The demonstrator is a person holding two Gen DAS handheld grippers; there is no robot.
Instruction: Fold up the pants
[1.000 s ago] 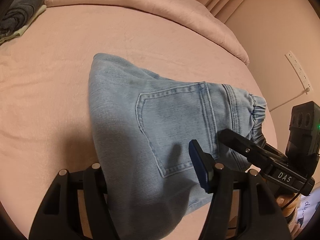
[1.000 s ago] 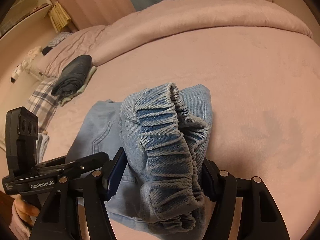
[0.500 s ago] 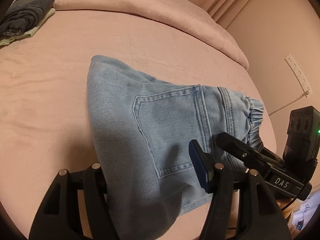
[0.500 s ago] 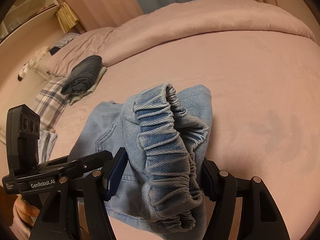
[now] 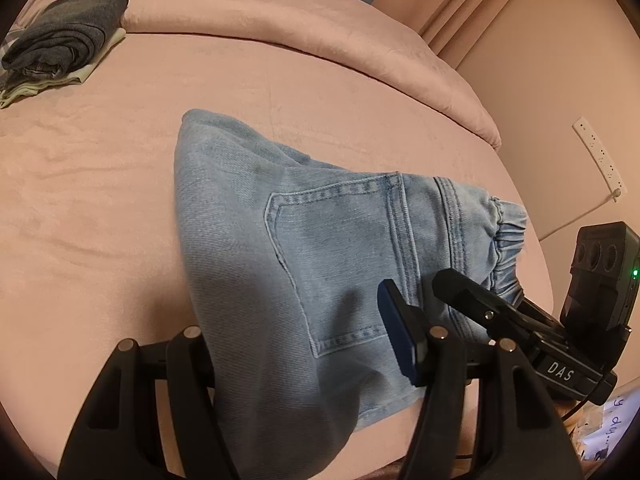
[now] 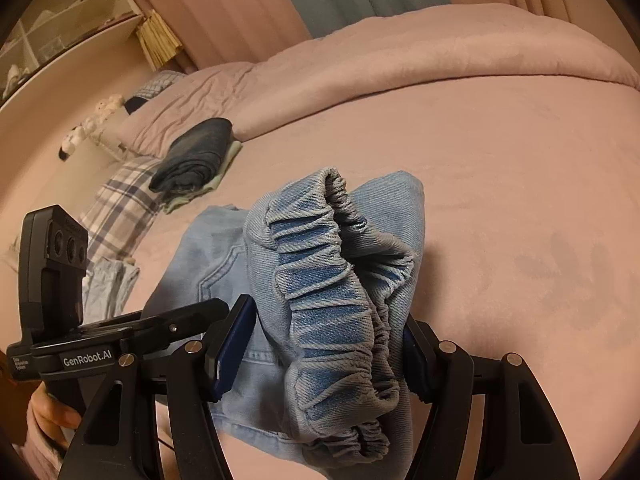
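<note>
The pants (image 5: 320, 264), a small pair in pale blue denim, are lying on the pink bed (image 5: 100, 208) already doubled into a short bundle, and both ends of the upper layer are being held up off the cover, so the step in hand looks like carrying a fold across or setting it down. The left claw (image 5: 304, 364) is gripping a thick roll of the fabric at the near edge, though its left finger is hidden behind the cloth. The right claw (image 6: 328, 344) is pinching the gathered elastic waistband (image 6: 340, 292), which is bunching into tight ribbed pleats between its blue pads (image 6: 230, 346). The denim is looking soft yet fairly stiff, holding a rounded hump instead of draping flat, with a stitched back pocket (image 5: 340, 260) facing up. The next move probably calls for lowering both ends together, keeping the edges lined up, then letting go and pressing the hump flat. The bed cover is showing a plush, slightly wrinkled nap. A dark folded garment (image 5: 64, 36) is resting well apart near the rolled pink duvet (image 5: 300, 16).
</note>
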